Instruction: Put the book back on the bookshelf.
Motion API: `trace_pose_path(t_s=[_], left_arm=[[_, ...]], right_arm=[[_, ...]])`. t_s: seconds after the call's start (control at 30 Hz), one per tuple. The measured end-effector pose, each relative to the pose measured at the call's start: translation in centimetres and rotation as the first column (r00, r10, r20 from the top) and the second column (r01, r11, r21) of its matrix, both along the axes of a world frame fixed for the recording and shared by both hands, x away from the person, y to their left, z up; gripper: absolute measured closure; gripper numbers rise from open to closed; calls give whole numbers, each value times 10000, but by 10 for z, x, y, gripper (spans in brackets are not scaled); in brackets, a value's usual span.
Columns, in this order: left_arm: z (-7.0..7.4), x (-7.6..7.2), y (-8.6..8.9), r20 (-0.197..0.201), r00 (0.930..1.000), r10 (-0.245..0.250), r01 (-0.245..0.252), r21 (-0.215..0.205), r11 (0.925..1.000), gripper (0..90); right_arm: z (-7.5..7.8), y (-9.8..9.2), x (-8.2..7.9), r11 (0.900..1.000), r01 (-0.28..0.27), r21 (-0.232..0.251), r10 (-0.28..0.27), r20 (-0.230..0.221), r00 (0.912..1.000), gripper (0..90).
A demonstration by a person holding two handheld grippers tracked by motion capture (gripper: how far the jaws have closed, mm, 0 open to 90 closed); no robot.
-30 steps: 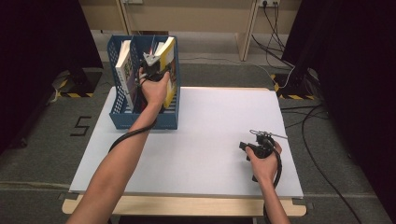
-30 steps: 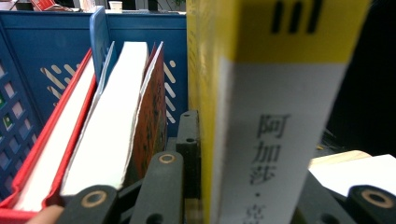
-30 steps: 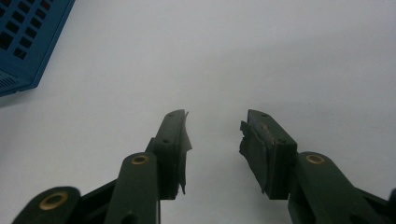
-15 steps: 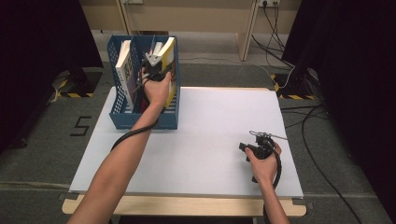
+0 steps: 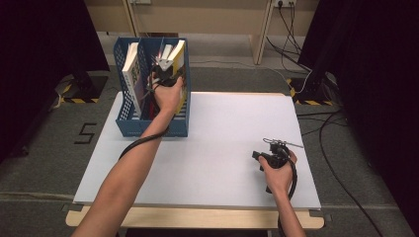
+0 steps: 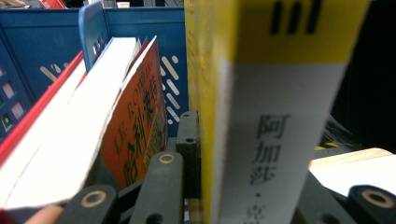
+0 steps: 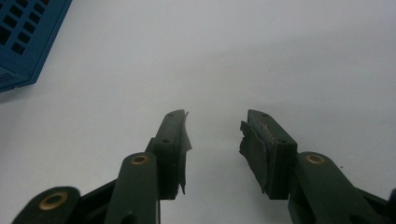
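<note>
At the tabletop's [image 5: 212, 148] far left corner stood a blue perforated file rack [image 5: 129, 123] with upright dividers, and its leftmost slot held a white-paged book [image 5: 131, 66] leaning against the wall. Next in, an orange-covered book [image 6: 140, 135] with printed Chinese title characters slanted beside a thick white page block with a red cover edge, the two resting against each other because the slot was wider than they were. The left tongs [image 5: 165, 69] reached into the rack from the near side, the forearm stretched across the tabletop, and were closed on the yellow-and-white book [image 6: 261, 116]: in the left gripper view one black jaw lay flat against its yellow face while the other sat on the far side of the spine, so the book was pinched across its thickness, probably to lift it out or seat it upright. That book stood nearly vertical in the rack's right-hand slot, its spine white with black Chinese characters below a yellow band bearing dark bars at the top. Well apart, near the tabletop's near right corner, the right tongs [image 7: 212, 149] rested low over bare white surface, jaws parted about halfway with nothing between them, their pads frayed at the edges, seemingly idle while the other hand worked.
</note>
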State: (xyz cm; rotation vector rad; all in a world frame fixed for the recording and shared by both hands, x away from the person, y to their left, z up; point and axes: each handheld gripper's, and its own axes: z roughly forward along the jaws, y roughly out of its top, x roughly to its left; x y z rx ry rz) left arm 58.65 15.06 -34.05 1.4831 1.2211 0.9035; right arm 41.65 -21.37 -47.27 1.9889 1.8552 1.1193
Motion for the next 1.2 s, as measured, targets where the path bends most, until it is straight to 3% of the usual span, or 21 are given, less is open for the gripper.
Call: trace_pose_path(t_s=[0.3,1.2], left_arm=[[-15,1,-4,-121,9997,209,-208,83,9997,749],[-43,5,-15,-31,9986,530,-528,468,9975,746]], right_arm=[[-2,1,1,10000,-59,-13,59,38,10000,589],[-6,6,2,9995,-300,-118,299,-43,9995,589]])
